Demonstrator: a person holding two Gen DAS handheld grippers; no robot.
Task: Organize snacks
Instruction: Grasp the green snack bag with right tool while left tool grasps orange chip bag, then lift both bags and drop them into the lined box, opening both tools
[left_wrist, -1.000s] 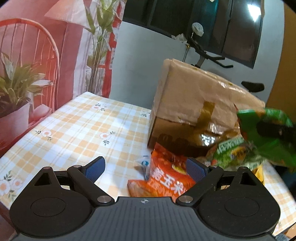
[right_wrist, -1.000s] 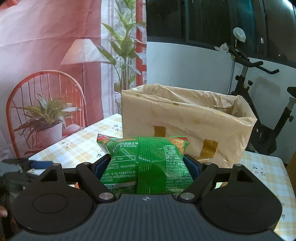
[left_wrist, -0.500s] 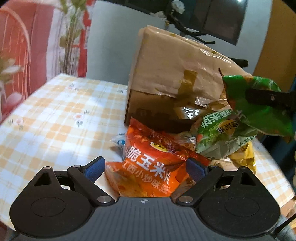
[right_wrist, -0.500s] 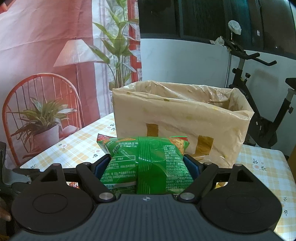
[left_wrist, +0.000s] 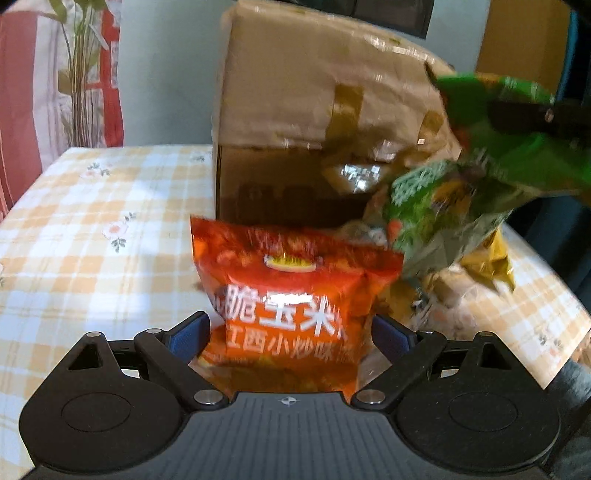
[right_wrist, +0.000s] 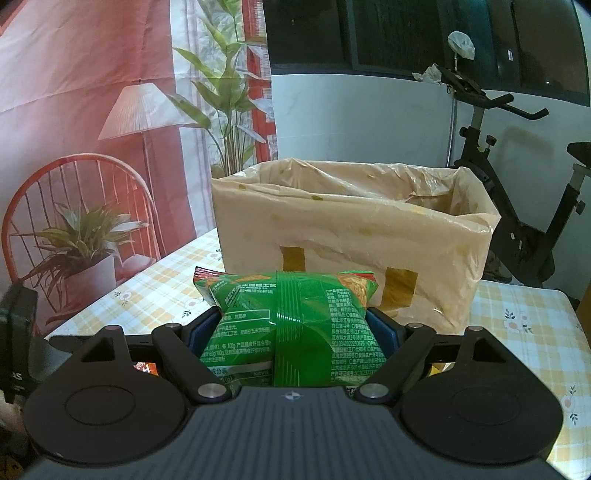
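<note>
An orange snack bag (left_wrist: 295, 299) stands on the checked table, between the blue pads of my left gripper (left_wrist: 290, 334); the jaws are wide and I cannot tell if they touch it. My right gripper (right_wrist: 294, 326) is shut on a green snack bag (right_wrist: 291, 317), held above the table in front of the open cardboard box lined with plastic (right_wrist: 354, 236). That green bag (left_wrist: 517, 129) and the right gripper's finger also show at the right of the left wrist view, beside the box (left_wrist: 317, 122). Another green bag (left_wrist: 432, 218) and a yellow one (left_wrist: 487, 258) lie by the box.
The checked tablecloth (left_wrist: 92, 229) stretches left of the box. An exercise bike (right_wrist: 517, 184) stands behind the table on the right. A printed backdrop with a chair and plants (right_wrist: 92, 166) hangs on the left. The table's right edge (right_wrist: 569, 332) is near.
My left gripper has moved forward and right, so the orange bag now sits between its pads. My right gripper has carried the green bag closer to the box.
</note>
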